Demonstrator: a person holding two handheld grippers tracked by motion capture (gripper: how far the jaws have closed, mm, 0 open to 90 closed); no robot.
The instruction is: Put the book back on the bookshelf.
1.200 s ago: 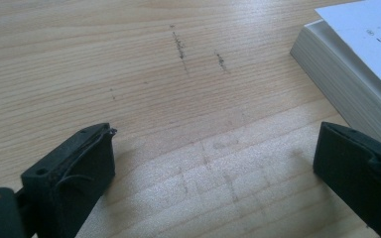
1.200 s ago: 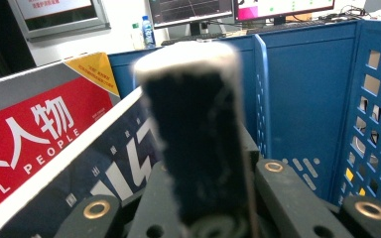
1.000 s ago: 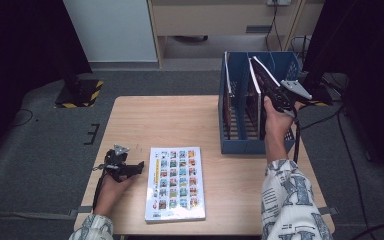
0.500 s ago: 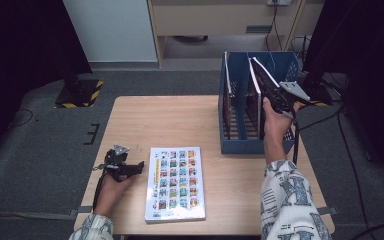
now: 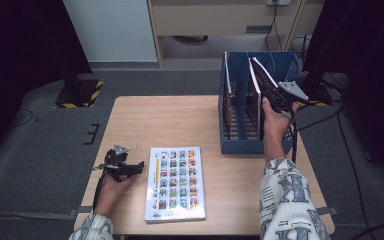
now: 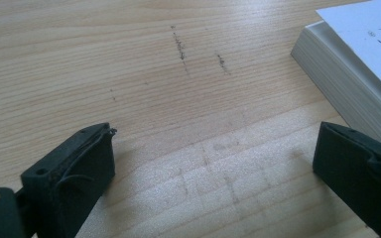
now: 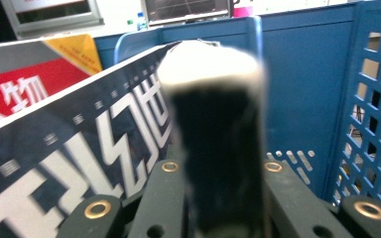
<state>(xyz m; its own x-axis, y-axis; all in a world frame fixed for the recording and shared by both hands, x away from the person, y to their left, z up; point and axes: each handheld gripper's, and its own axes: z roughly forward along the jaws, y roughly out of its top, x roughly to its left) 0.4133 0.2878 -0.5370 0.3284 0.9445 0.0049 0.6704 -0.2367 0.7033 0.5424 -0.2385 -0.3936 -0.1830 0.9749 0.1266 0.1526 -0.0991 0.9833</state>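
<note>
Our right claw [image 5: 271, 95] is clamped tight on a dark-covered book [image 5: 261, 80], gripping it at its lower edge while the book leans tilted over the blue file rack [image 5: 237, 145]. In the right gripper view the book's edge [image 7: 213, 129] rises straight up between our jaws, blurred by closeness, with white pages at its top. Just to the left of that claw, a second book with white lettering on a dark cover [image 7: 64, 163] stands in the rack, and behind it we see a red and yellow cover [image 7: 25, 84]. To the right of the claw is the rack's perforated blue wall [image 7: 372, 99]. We cannot tell whether the held book touches the rack's floor.

Our left claw [image 5: 130, 169] rests low on the wooden table [image 5: 180, 120], well apart from the rack, with its jaws standing wide and nothing between them. In the left gripper view only bare wood [image 6: 178, 99] lies between the two pads. Just to the right of this claw lies a thick white book with rows of small coloured pictures on its cover [image 5: 176, 182], flat on the table; its page edge [image 6: 347, 94] sits close beside our right-hand pad without touching it.
</note>
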